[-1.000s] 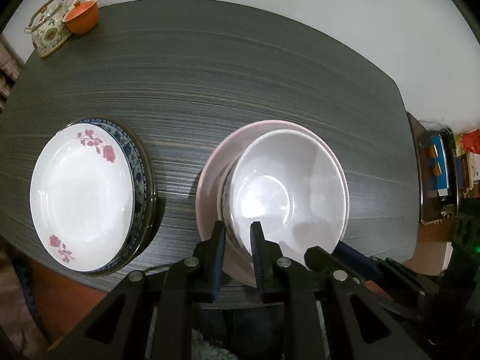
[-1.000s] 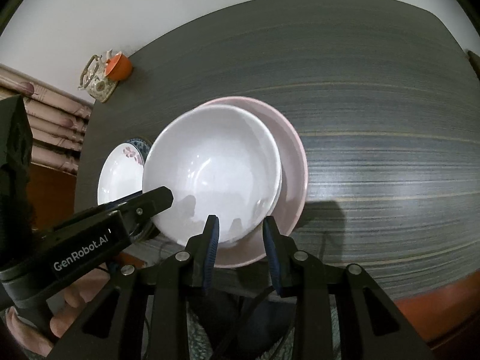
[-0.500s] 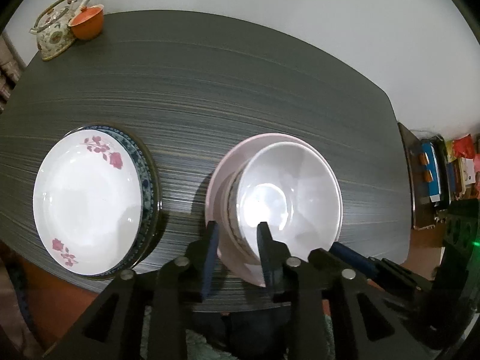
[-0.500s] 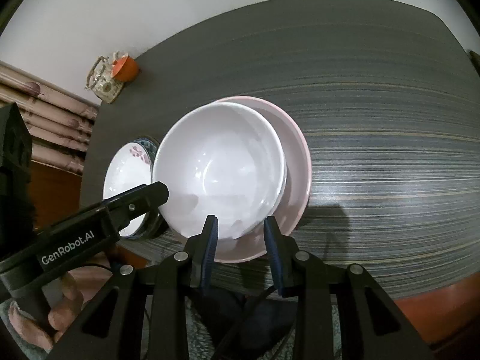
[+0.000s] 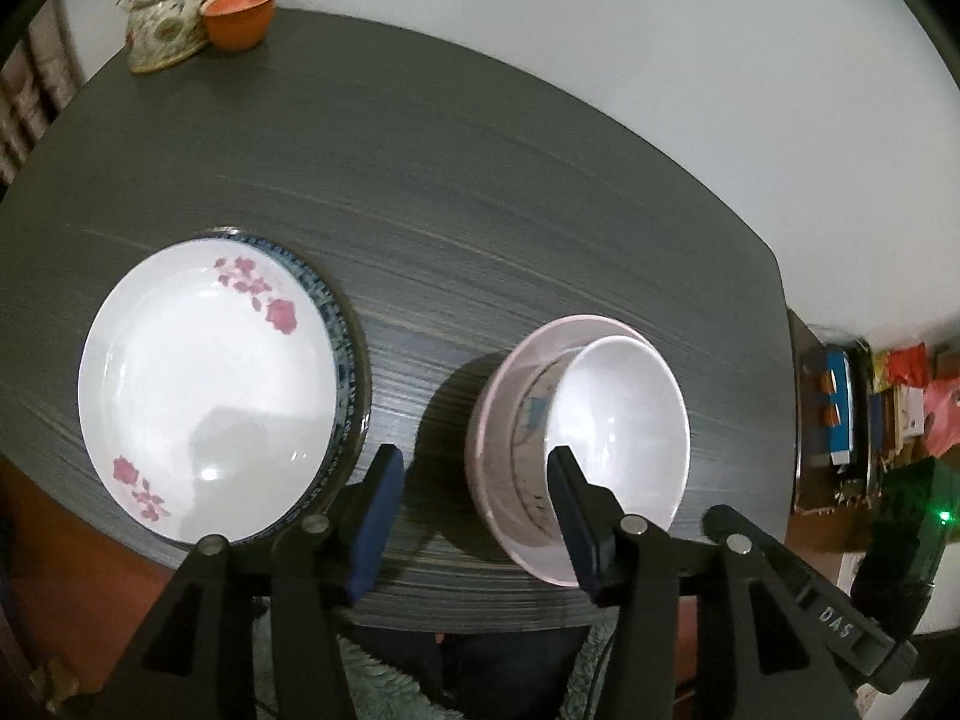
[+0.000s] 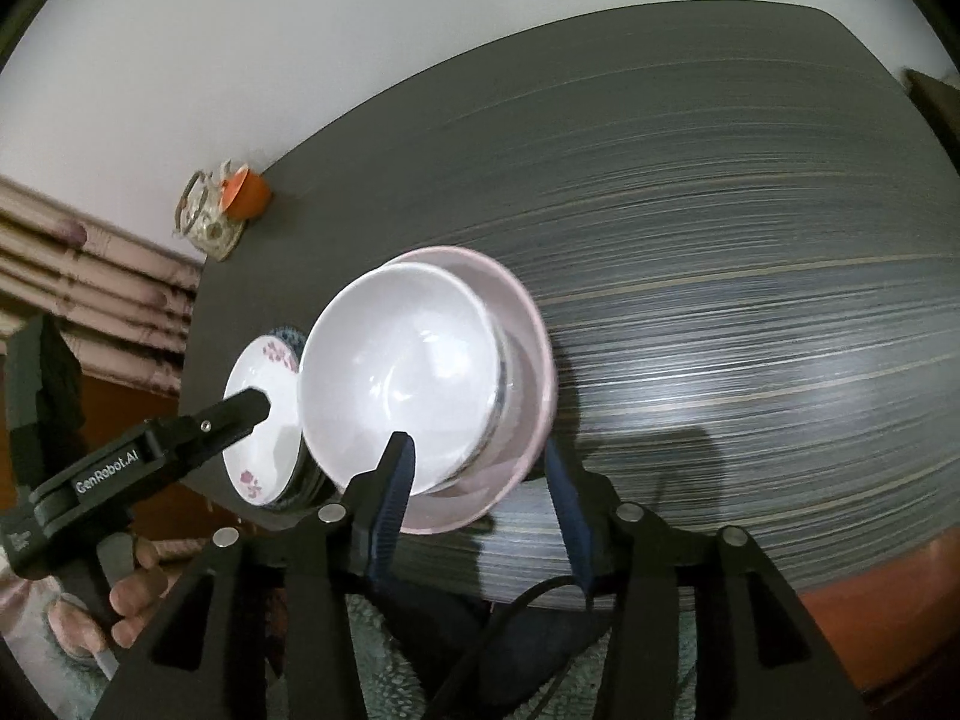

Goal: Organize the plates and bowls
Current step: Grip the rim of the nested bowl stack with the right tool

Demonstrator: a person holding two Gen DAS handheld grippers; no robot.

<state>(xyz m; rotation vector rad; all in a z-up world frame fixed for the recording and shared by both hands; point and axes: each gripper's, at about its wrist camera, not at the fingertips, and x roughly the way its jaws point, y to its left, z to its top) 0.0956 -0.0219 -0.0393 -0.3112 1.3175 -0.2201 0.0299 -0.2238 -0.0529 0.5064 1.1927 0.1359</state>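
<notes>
A white bowl (image 5: 624, 420) sits stacked in a patterned bowl on a pink plate (image 5: 498, 504) near the table's front edge; the stack shows in the right wrist view too (image 6: 408, 384). A white plate with pink flowers (image 5: 210, 384) lies on a blue-rimmed plate (image 5: 345, 354) to the left. My left gripper (image 5: 474, 516) is open and empty, just in front of the table between the two stacks. My right gripper (image 6: 480, 492) is open and empty, its jaws either side of the pink plate's near rim (image 6: 474, 516).
A patterned teapot (image 5: 168, 12) and an orange cup (image 5: 240, 15) stand at the table's far left corner. The dark striped table (image 6: 720, 276) stretches back and right. A cluttered shelf (image 5: 852, 408) stands right of the table. A red-brown floor lies below the front edge.
Both grippers opened wide, let go of the bowl stack's rim and drew back toward me. The left gripper also shifted left.
</notes>
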